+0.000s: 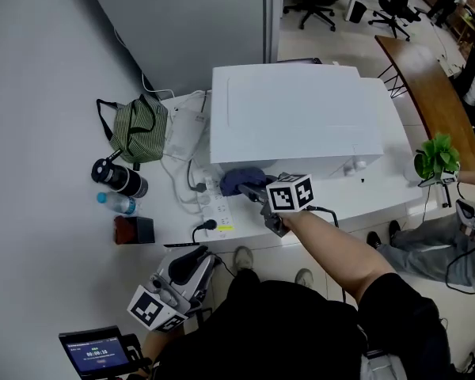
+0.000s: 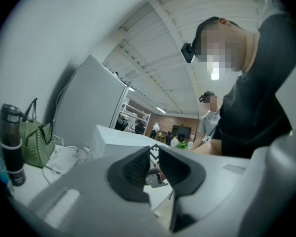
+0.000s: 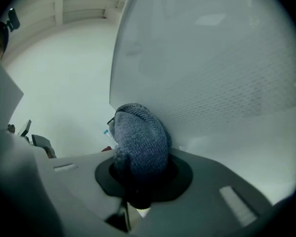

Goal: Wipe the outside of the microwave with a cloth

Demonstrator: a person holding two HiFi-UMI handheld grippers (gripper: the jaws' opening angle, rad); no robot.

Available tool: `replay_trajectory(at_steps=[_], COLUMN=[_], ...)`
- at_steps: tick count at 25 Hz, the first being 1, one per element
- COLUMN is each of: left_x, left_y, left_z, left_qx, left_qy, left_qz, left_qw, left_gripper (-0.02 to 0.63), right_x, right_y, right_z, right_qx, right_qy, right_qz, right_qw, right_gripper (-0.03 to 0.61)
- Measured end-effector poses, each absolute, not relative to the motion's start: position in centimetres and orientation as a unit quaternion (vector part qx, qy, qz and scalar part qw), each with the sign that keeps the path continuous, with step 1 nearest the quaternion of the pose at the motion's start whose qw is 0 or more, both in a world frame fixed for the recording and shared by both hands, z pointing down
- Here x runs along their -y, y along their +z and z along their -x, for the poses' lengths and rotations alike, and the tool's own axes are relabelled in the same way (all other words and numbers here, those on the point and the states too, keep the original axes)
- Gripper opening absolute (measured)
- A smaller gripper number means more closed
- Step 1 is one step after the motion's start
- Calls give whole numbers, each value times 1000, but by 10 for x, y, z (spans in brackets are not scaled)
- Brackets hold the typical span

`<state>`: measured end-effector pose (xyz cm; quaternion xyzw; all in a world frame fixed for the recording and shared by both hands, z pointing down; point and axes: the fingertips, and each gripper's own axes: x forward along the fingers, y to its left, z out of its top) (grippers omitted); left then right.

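- Microwave (image 1: pixel 293 109), white, stands on the table (image 1: pixel 380 188) straight ahead of the right gripper (image 1: pixel 255 193); its wall rises just beyond the jaws.
- Cloth (image 3: pixel 140 142) is blue-grey and bunched. The jaws of the right gripper are clamped on it, and it lies against the lower front corner of the microwave.
- Left gripper (image 2: pixel 154 168) is held low, well apart from the microwave. Its jaws stand a little apart with nothing between them.
- Power strip (image 1: pixel 215 204) lies just left of the right gripper; a green striped bag (image 1: pixel 138 129) and a dark bottle (image 1: pixel 120 178) are further left.
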<state>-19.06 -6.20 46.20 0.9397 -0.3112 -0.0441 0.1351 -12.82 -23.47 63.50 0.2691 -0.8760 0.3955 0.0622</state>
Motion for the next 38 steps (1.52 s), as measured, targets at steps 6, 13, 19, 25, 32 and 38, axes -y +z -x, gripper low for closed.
replay_trajectory(at_steps=[6, 13, 19, 25, 32, 38], left_x=[57, 55, 50, 49, 58, 62], left_y=[442, 417, 409, 408, 410, 424], left_z=[137, 79, 50, 47, 70, 102], left_qx=[266, 219, 194, 192, 213, 249], left_qy=[-39, -35, -23, -23, -46, -60], left_qz=[-955, -967, -973, -973, -968, -958], left_qw=[126, 125, 123, 122, 126, 128], left_gripper=[55, 55, 55, 55, 55, 55], right_x=[224, 213, 204, 196, 181, 166], right_y=[631, 643, 640, 638, 625, 636], right_z=[7, -128, -193, -222, -236, -89], right_qx=[855, 811, 791, 789, 779, 841], right_qy=[392, 396, 398, 404, 392, 403], right_qz=[-335, -428, -461, -460, -487, -350], right_qw=[54, 53, 53, 53, 53, 88], right_gripper=[51, 51, 51, 54, 51, 51])
